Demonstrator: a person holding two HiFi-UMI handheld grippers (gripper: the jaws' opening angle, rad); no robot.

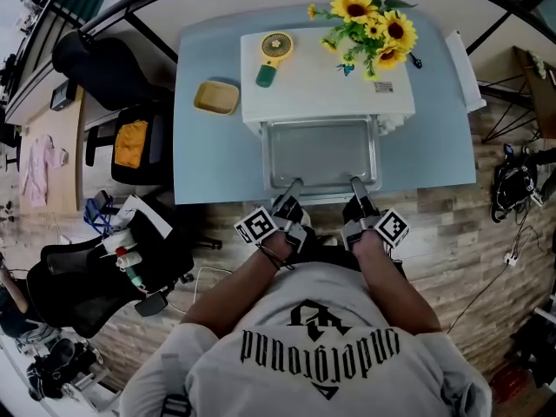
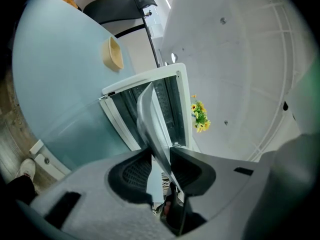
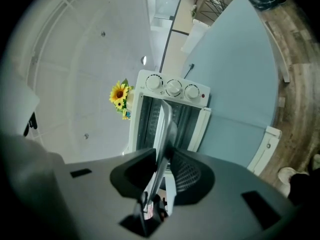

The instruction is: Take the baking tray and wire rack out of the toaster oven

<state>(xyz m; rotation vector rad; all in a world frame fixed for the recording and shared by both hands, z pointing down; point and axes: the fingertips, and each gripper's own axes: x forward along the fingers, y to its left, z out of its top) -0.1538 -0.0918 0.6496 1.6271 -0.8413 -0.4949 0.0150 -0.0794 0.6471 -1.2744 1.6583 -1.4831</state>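
head view, left to right. a yellow dish [image 1: 216, 97] lies on the pale blue desk [image 1: 208, 155], left of the white toaster oven [image 1: 326, 76], which carries sunflowers [image 1: 369, 26] on its top.

the left tool [image 1: 289, 196] is clamped narrow on the near rim of the baking tray [image 1: 321, 153], towards its left corner. in the left gripper view the tool [image 2: 161, 159] has the tray's thin metal edge [image 2: 147, 114] pinched between its pads. the tray juts out from the oven front towards the person, with its far edge at the oven mouth.

the right tool [image 1: 358, 191] grips the same near rim towards the right corner. in the right gripper view the tool [image 3: 162, 159] is closed on the tray edge [image 3: 165, 119], with the oven's knobs [image 3: 172, 90] beyond.

progress, as judged: the tray is largely drawn out but not yet clear of the oven or set down. the wire rack cannot be told apart from the tray in any view, so its removal appears to remain.
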